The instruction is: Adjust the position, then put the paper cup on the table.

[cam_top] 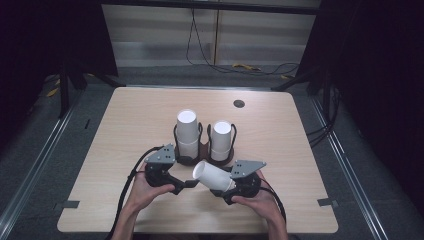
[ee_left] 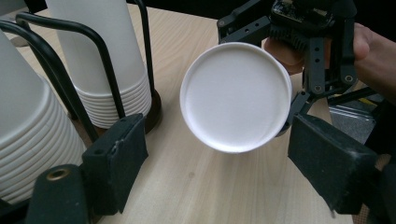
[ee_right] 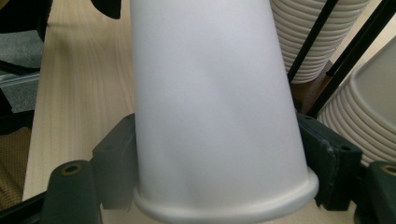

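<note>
A white paper cup (cam_top: 212,176) lies tilted over the table's front middle, with my right gripper (cam_top: 227,186) shut on it near the rim. In the right gripper view the cup wall (ee_right: 210,93) sits between both pads (ee_right: 116,158). The cup's round base (ee_left: 236,95) faces my left gripper (ee_left: 219,140), which is open, its pads standing apart on either side just short of the base. In the high view the left gripper (cam_top: 186,184) points right at that base. The right gripper (ee_left: 308,56) is visible behind the cup.
Two stacks of upturned white cups (cam_top: 187,131) (cam_top: 221,139) stand in black wire holders (cam_top: 189,159) just behind the grippers. A small round grommet (cam_top: 239,103) sits at the back of the wooden table (cam_top: 125,130). Cables lie on the floor beyond.
</note>
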The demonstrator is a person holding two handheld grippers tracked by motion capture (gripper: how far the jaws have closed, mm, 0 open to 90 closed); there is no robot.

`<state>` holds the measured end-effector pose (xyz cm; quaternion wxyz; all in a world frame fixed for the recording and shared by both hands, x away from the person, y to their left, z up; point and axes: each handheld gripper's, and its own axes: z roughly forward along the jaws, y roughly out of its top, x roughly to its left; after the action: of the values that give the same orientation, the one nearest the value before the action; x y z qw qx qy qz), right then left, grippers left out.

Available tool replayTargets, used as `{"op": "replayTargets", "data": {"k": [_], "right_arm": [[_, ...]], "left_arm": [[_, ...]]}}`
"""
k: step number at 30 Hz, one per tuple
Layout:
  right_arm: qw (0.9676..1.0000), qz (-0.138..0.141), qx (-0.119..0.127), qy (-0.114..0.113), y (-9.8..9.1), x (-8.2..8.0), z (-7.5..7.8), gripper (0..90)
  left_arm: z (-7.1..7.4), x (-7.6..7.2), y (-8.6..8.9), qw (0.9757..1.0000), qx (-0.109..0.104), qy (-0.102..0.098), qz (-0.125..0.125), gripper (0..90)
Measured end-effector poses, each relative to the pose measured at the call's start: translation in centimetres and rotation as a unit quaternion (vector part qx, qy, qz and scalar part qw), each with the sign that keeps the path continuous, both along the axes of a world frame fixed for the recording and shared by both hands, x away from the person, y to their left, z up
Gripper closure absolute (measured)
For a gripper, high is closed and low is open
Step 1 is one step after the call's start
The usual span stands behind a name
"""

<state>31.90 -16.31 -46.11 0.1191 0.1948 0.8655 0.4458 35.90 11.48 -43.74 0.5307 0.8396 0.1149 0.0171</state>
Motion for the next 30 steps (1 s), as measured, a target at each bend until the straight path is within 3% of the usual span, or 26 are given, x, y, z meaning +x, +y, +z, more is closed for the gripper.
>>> {"op": "replayTargets", "data": {"k": [6, 9, 13, 18, 24, 30], "right_arm": [[0.9997, 0.008, -0.022, -0.001, 0.3, 0.1, 0.3, 24.1], [0.9996, 0.013, -0.026, 0.003, 0.4, 0.2, 0.5, 24.9], [0.9989, 0.023, -0.041, 0.006, 0.7, 0.5, 0.7, 25.4], [0.9981, 0.030, -0.053, 0.009, 1.0, 0.8, 0.7, 25.8], [0.9973, 0.034, -0.065, 0.008, 1.4, 0.8, 0.9, 24.8], [0.9960, 0.041, -0.078, 0.010, 1.6, 1.1, 1.3, 24.0]], "left_arm": [[0.0, 0.0, 0.0, 0.9999, 0.011, -0.004, -0.007, 19.4], [-0.2, 0.1, -0.2, 0.9999, 0.008, 0.004, -0.010, 19.4], [-0.3, 0.3, -0.3, 0.9996, 0.023, 0.002, -0.013, 18.7], [-0.1, 0.3, 0.0, 0.9997, 0.021, 0.001, -0.016, 18.7], [-0.2, 0.1, -0.1, 0.9985, 0.048, -0.005, -0.025, 18.6], [-0.2, -0.1, -0.4, 0.9978, 0.057, -0.003, -0.033, 18.6]]}}
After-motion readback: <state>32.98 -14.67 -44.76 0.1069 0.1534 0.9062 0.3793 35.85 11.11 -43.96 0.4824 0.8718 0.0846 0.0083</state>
